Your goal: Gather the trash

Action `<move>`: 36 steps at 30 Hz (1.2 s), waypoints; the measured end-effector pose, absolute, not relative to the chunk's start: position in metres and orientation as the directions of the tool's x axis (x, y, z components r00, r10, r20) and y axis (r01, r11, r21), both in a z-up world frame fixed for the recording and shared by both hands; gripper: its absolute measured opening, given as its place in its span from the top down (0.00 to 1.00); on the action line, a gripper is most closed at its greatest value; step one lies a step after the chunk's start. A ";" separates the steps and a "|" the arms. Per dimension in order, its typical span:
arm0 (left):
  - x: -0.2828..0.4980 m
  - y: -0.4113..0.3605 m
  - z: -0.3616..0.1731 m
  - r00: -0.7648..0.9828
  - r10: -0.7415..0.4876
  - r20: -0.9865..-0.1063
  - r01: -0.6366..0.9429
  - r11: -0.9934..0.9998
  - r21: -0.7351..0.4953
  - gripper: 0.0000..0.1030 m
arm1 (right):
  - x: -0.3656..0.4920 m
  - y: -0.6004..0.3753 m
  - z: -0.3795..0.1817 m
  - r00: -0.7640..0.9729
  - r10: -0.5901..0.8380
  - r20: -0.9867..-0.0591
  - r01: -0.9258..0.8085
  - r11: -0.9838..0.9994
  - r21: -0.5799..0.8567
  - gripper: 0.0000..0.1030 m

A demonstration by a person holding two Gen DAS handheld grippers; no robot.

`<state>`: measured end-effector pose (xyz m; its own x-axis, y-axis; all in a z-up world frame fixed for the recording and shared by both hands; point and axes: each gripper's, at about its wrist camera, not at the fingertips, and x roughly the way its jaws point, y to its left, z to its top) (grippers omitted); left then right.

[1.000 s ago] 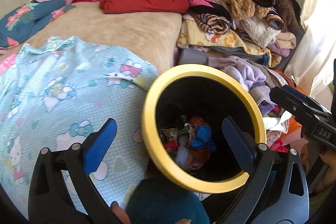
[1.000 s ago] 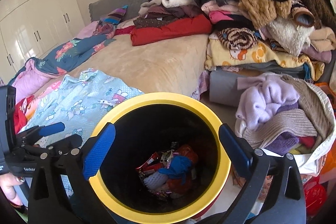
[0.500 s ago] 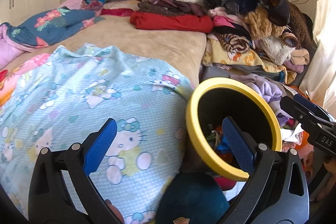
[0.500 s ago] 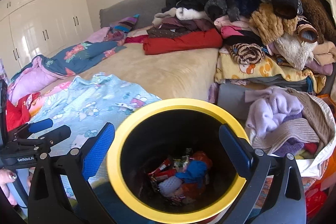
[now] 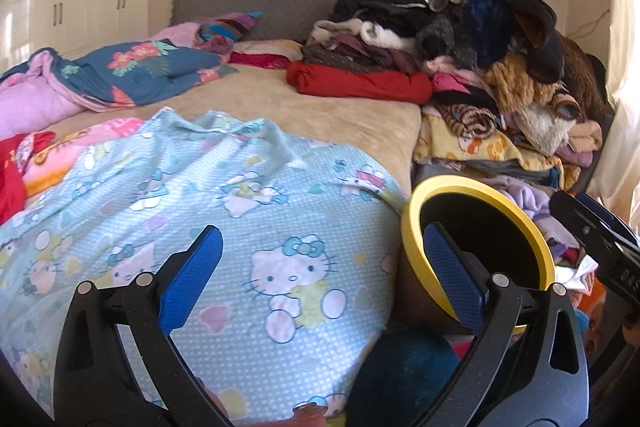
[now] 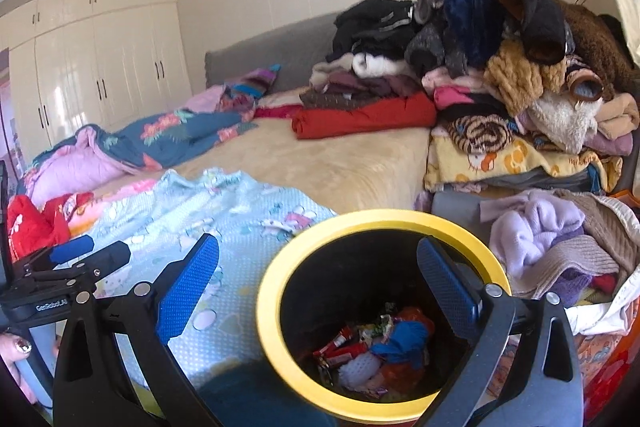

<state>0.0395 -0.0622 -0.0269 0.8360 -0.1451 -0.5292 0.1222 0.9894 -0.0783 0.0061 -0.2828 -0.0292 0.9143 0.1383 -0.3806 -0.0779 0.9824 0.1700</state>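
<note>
Both my left tongs (image 5: 320, 279) and right tongs (image 6: 320, 287) gape empty above the yellow-rimmed bin (image 6: 276, 327), wrappers (image 6: 372, 355) already inside, and I spot no more trash on the bed (image 6: 340, 163) beyond, so I'm probably nearly done.

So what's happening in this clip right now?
A person is tidying a bedroom with two handheld grippers. Both the left gripper and the right gripper are open and hold nothing. The yellow-rimmed bin beside the bed already holds wrappers and other trash. The left gripper points over the cartoon-cat blanket; no loose trash shows on it.
</note>
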 end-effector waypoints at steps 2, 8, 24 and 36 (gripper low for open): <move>0.035 -0.059 -0.026 0.847 -0.132 -0.515 0.111 0.991 -0.072 0.10 | -0.004 -0.274 -0.026 0.934 0.142 -0.328 -0.098 0.984 0.147 0.06; 0.020 -0.047 -0.021 0.882 -0.103 -0.459 0.079 0.994 -0.071 0.10 | -0.030 -0.261 -0.022 0.969 0.124 -0.211 -0.100 0.988 0.121 0.06; 0.008 -0.041 -0.020 0.921 -0.090 -0.380 0.071 0.995 -0.063 0.10 | -0.038 -0.255 -0.037 0.982 0.095 -0.164 -0.080 0.992 0.097 0.06; 0.008 -0.040 -0.020 0.920 -0.091 -0.381 0.073 0.995 -0.062 0.10 | -0.037 -0.253 -0.041 0.981 0.093 -0.171 -0.077 0.992 0.096 0.06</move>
